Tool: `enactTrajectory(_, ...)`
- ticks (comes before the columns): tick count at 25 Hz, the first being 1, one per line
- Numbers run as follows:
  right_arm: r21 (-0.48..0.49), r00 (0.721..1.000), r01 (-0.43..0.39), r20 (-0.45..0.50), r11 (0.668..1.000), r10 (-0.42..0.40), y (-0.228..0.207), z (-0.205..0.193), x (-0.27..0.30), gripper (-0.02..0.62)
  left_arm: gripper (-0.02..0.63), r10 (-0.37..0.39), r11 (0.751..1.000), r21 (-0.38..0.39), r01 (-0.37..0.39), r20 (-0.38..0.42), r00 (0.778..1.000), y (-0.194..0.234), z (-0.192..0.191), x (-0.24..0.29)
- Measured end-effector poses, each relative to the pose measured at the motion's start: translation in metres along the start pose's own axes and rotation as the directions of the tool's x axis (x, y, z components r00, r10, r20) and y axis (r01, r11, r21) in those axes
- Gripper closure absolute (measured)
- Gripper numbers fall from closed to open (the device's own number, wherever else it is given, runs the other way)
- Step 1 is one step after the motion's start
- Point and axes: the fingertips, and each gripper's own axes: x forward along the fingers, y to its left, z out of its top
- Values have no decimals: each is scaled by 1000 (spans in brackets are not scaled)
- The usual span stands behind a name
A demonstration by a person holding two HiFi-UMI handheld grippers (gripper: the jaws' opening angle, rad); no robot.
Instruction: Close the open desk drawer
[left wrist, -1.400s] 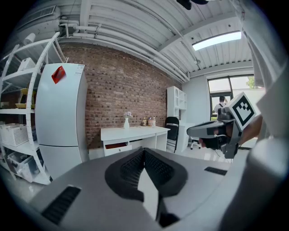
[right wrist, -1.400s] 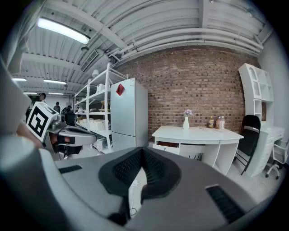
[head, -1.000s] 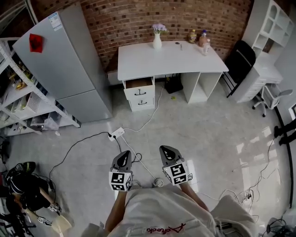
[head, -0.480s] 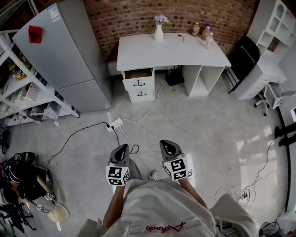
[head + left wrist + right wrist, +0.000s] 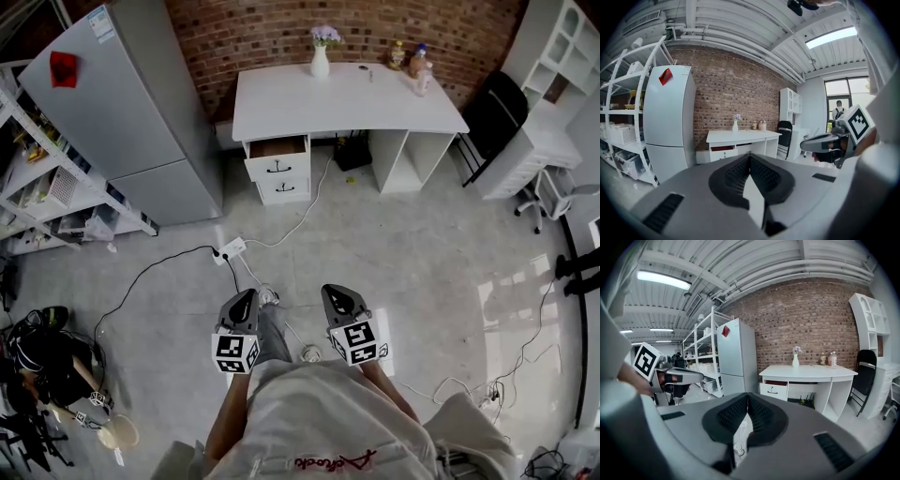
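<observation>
Since a moment ago the person has stepped forward, one leg now swung out between the two grippers. The desk (image 5: 347, 98) stands well across the room against the brick wall, with its top drawer (image 5: 278, 147) pulled out. To do this well, I'd walk up clear of the power strip (image 5: 230, 249) and cable (image 5: 302, 217) on the floor, then press squarely on the drawer front and push straight in. The left gripper (image 5: 246, 300) and right gripper (image 5: 335, 298) both have their jaws closed together, holding and touching nothing.
</observation>
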Motion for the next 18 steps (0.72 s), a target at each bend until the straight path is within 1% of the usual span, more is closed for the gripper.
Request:
enactTrajectory(3, -8, 1000, -15, -10, 1000, 15, -2, 0, 7, 578, 595, -6, 1000, -9, 6, 1, 1000, 3, 0, 10)
enactTrajectory(10, -16, 999, -12, -33, 1000, 11, -18, 4, 39, 578, 594, -26, 999, -27, 26, 3, 1000, 22, 1, 47)
enactTrajectory(15, -30, 999, -21, -46, 999, 19, -27, 8, 76, 578, 595, -28, 999, -45, 29, 7, 1000, 46, -1, 76)
enactTrajectory(18, -38, 997, -33, -70, 999, 30, -31, 9, 104, 578, 594, -25, 997, -66, 25, 2, 1000, 66, -5, 97)
